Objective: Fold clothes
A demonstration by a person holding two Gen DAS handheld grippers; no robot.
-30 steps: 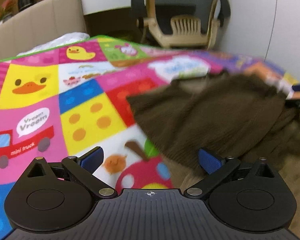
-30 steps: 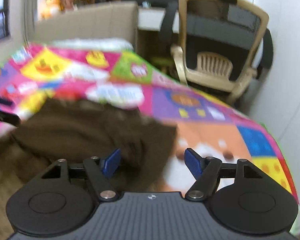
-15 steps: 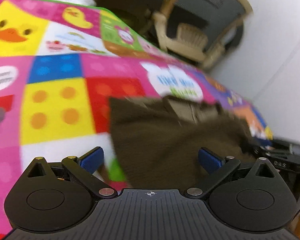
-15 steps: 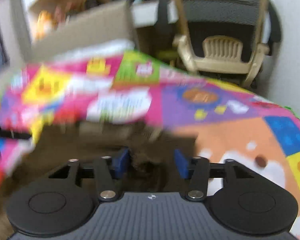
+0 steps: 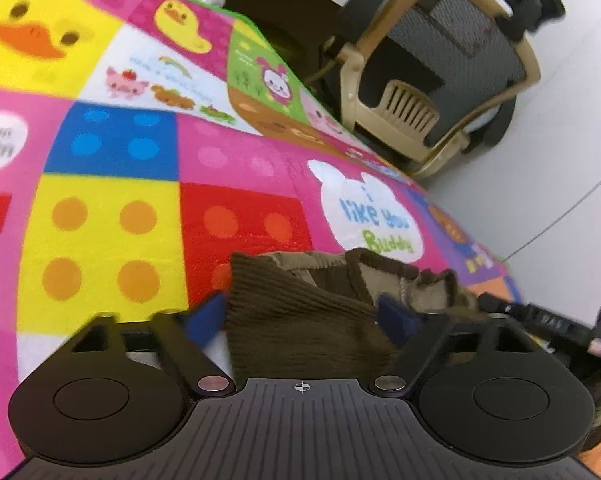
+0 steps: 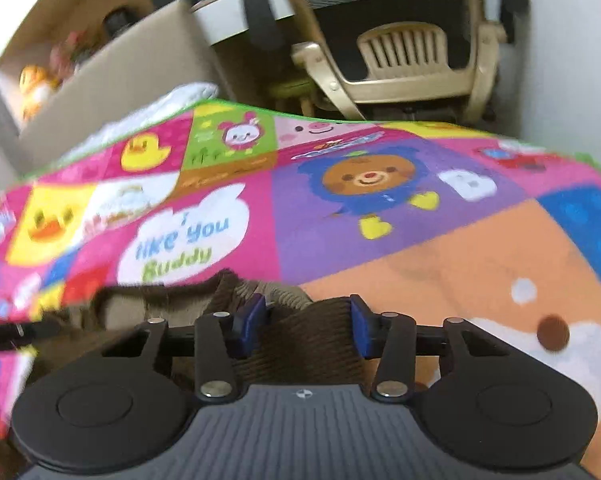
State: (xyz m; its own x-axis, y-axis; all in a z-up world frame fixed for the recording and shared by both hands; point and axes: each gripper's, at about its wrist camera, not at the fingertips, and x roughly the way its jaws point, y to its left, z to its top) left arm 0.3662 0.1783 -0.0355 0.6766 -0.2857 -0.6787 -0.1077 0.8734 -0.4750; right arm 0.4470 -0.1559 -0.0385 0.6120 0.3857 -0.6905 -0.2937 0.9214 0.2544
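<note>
A dark brown knitted garment (image 5: 300,320) with a tan inner lining lies bunched on a colourful play mat (image 5: 140,208). My left gripper (image 5: 300,318) is open, its blue pads either side of the garment's left corner. My right gripper (image 6: 306,322) is open but narrower, its blue pads straddling a ridge of the same brown garment (image 6: 308,344). The right gripper also shows at the right edge of the left wrist view (image 5: 548,324). The cloth under both grippers is partly hidden by their bodies.
A beige chair with grey mesh back (image 5: 432,92) stands past the mat's far edge, also in the right wrist view (image 6: 404,56). A cardboard box (image 6: 112,80) and white bedding (image 6: 160,108) sit at the far left. A white wall (image 5: 560,160) is to the right.
Both grippers have moved down and forward onto the garment's far edge. The right gripper's jaws have narrowed around a cloth ridge. The left jaws have also narrowed somewhat.
</note>
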